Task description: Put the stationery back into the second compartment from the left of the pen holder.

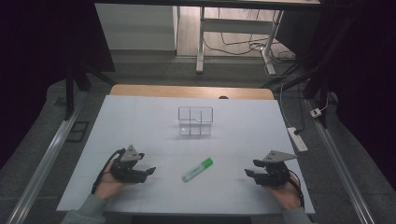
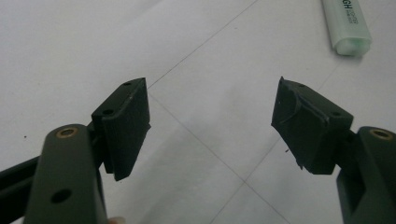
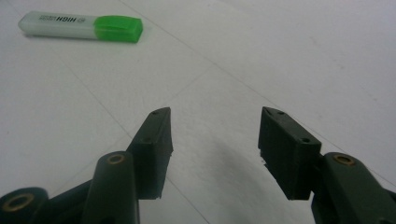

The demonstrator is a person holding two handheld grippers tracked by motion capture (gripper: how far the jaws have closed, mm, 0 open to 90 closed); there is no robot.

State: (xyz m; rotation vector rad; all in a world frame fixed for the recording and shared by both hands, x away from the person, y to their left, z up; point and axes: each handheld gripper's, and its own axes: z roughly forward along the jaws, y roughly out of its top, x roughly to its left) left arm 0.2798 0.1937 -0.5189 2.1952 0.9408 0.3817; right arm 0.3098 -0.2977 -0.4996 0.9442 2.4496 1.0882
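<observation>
Green highlighter (image 1: 197, 169) lying flat on the white table (image 1: 140, 121), near the front edge, about midway between the two tongs and touching neither. Left gripper (image 1: 148, 171) resting to the left of it, jaws spread wide with nothing between them; right gripper (image 1: 249, 173) resting well to the right, jaws likewise apart and empty. Clear divided box (image 1: 195, 120) standing farther back, near the middle of the table, apart from the pen. Probably light, stiff and smooth-sided, so likely to slide or roll under a glancing touch; best taken across the flat sides of the barrel near its middle, squarely, rather than by the cap end. High view giving the whole layout: pen, box and both hands together. Right gripper view adding the black lettering on the pale barrel (image 3: 58, 23) and the green cap (image 3: 117, 28), far left of its jaws. Left gripper view catching just one pale end of the highlighter (image 2: 348, 23) at far right.
</observation>
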